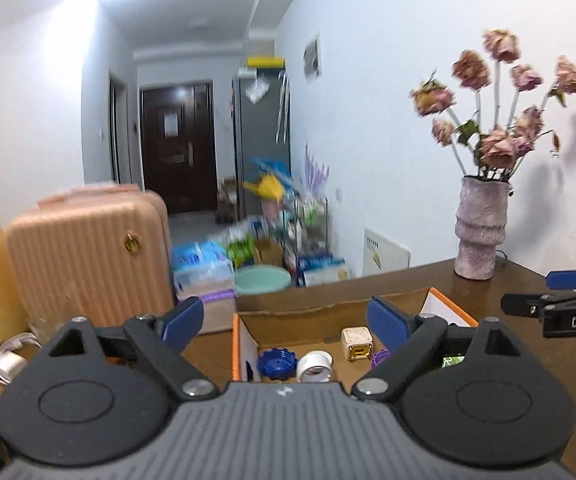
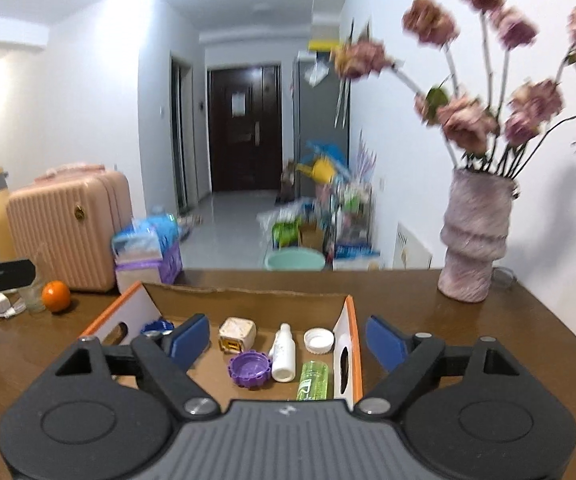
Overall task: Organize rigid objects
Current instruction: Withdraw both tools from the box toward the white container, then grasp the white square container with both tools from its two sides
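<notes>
In the orange-edged cardboard box [image 2: 349, 320], your small white plastic bottle [image 2: 283, 354] looked light and slick; take its middle. Both grippers' fingers [image 2: 192, 338] stood released, empty.

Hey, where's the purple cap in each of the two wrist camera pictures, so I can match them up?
Left wrist view: purple cap lies low and right of centre in the cardboard box, mostly hidden behind the left gripper's right finger.
Right wrist view: fully visible, centre-bottom in the box, beside the white bottle.
Shared landmark: the cream cube just behind the cap.
</notes>
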